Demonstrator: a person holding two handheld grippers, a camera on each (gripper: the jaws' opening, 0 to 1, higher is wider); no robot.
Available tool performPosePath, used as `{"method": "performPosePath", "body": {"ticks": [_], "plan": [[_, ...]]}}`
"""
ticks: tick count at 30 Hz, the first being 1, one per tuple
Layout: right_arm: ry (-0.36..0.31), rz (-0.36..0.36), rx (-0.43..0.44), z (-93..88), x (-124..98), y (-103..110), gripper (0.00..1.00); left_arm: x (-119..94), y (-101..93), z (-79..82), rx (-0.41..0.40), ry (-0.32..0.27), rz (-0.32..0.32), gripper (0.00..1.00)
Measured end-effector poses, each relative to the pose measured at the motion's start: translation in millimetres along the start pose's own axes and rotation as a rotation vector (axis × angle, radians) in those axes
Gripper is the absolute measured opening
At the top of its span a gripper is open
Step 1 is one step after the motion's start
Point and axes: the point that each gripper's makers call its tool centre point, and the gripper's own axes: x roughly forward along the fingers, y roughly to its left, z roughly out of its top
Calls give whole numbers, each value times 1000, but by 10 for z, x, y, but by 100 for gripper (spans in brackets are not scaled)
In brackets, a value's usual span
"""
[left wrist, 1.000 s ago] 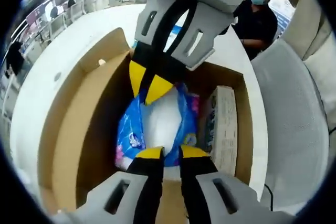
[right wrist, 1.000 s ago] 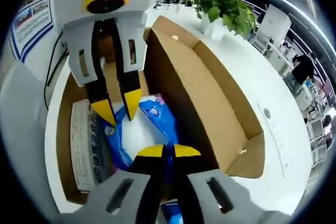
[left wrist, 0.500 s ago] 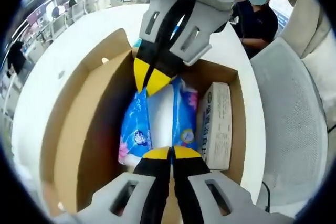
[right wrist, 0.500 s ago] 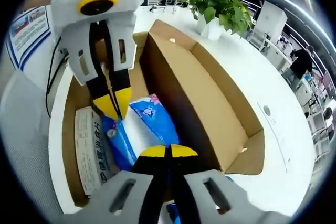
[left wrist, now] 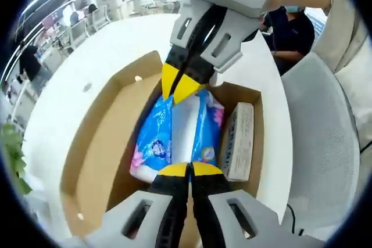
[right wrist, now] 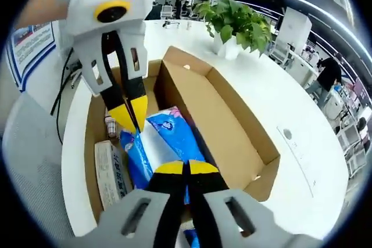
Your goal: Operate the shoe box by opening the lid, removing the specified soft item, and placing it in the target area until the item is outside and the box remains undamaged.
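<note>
**Blue-and-white soft plastic pack gripped at both ends above the open box**

Left gripper view: the blue-and-white soft plastic pack hangs over the open brown cardboard shoe box, stretched between two sets of yellow-tipped jaws. The left hand-held gripper rises from the bottom with its jaws pinched together on the pack's near end. The right hand-held gripper comes in from the top, its jaws likewise closed on the far end. Just beside the pack, inside the box, lies a small white printed carton. The box sits on a round white tabletop, its lid folded out to one side. A grey chair stands near the tabletop.

Right gripper view: the right hand-held gripper holds the pack's near end between closed jaws, and the left hand-held gripper clamps the opposite end. The carton lies in the box alongside. A green potted plant stands on the tabletop beyond the box.
</note>
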Motion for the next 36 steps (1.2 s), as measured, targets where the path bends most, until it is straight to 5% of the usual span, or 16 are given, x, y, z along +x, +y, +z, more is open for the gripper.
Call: {"method": "performPosePath", "body": {"ticks": [19, 36], "plan": [[-41, -10, -53, 237, -524, -80, 0, -411, -143, 470, 32, -50, 37, 0], [3, -20, -64, -171, -1088, -200, 0, -209, -437, 1050, 88, -78, -13, 0]]}}
